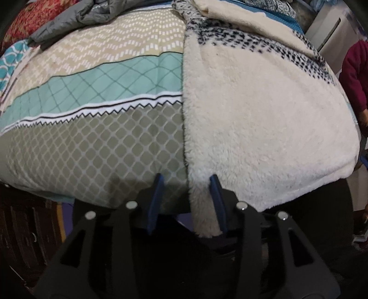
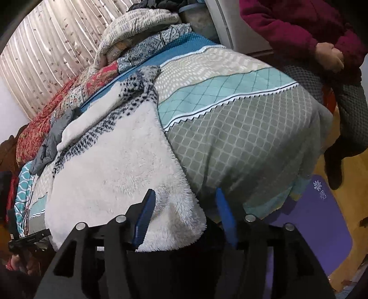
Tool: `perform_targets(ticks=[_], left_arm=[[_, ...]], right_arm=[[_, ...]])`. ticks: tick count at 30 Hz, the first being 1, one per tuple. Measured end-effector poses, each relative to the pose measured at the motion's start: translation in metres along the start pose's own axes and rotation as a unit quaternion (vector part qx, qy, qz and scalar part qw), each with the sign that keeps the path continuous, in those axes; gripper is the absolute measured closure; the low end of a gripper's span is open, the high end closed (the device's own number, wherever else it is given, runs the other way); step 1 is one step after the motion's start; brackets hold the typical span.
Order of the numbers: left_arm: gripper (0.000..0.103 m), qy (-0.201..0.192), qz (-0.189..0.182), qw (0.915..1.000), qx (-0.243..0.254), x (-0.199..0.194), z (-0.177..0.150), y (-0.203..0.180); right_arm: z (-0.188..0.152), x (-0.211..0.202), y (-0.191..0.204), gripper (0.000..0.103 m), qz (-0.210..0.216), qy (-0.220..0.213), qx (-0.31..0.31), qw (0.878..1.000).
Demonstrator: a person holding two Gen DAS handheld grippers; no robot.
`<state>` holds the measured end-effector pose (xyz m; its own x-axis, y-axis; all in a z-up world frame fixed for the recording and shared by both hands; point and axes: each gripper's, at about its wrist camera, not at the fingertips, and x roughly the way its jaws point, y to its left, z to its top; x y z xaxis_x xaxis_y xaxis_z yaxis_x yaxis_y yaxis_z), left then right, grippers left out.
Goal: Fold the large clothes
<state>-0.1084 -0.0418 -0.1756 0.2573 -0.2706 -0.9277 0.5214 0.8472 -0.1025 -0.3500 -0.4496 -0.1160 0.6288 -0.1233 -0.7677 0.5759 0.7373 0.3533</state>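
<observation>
A cream fleece garment (image 1: 264, 124), with a band of black speckles across its far part, lies spread flat on a bed; its near hem hangs over the bed's front edge. It rests on a patterned bedspread (image 1: 96, 128) of beige, teal and grey-green lattice bands divided by a white zigzag stripe.

The left hand-held gripper (image 1: 186, 181) stands at the garment's left hem corner, blue fingers (image 1: 156, 197) apart, one on either side of the fleece edge; no pad presses the cloth. The right hand-held gripper (image 2: 184, 195) stands at the opposite hem corner, jaws likewise apart, the fleece (image 2: 119, 174) lying slack between them.

Beyond the garment: a grey jacket (image 1: 76, 18), piled quilts (image 2: 138, 25) and a pleated curtain (image 2: 50, 46). A person in a maroon sleeve (image 2: 296, 25) stands beside the bed; a purple mat (image 2: 315, 218) lies on the floor.
</observation>
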Motion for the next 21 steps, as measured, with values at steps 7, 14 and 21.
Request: perform_targets(ticks=[7, 14, 21], left_arm=[[0.059, 0.005, 0.014, 0.9997, 0.018, 0.006, 0.004, -0.008], [0.055, 0.007, 0.015, 0.9997, 0.021, 0.012, 0.006, -0.013], [0.039, 0.01, -0.003, 0.9996, 0.027, 0.02, 0.008, -0.017]], right_arm=[[0.008, 0.022, 0.022, 0.047, 0.028, 0.008, -0.001, 1.0], [-0.004, 0.065, 0.018, 0.034, 0.02, 0.07, 0.028, 0.997], [-0.01, 0.074, 0.0, 0.023, 0.052, 0.077, 0.092, 0.991]])
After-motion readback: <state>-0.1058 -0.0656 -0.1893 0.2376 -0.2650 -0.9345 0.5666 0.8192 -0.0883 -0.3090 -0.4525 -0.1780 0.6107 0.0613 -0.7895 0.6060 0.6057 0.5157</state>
